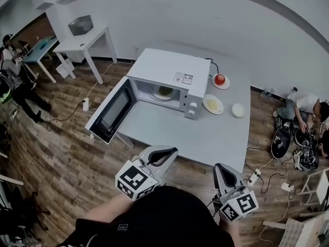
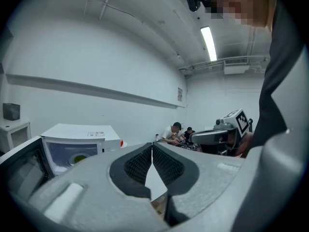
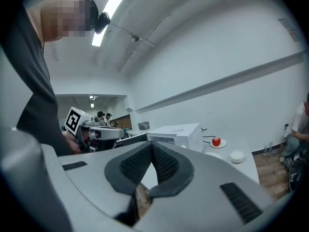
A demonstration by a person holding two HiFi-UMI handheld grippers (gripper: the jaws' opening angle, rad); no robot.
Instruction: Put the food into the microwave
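Food [image 1: 165,91] on its plate lies inside the microwave [image 1: 172,68], well ahead of both jaws. Door [image 1: 112,111] stands open. Left gripper [image 2: 152,151] and right gripper [image 3: 152,150]: jaws closed together, nothing held. Loading appears done; closing the door likely remains.

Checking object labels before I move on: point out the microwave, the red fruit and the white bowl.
microwave [image 1: 169,68], head view, on its top panel.
red fruit [image 1: 220,79], head view, on its middle.
white bowl [image 1: 238,110], head view, on its centre.
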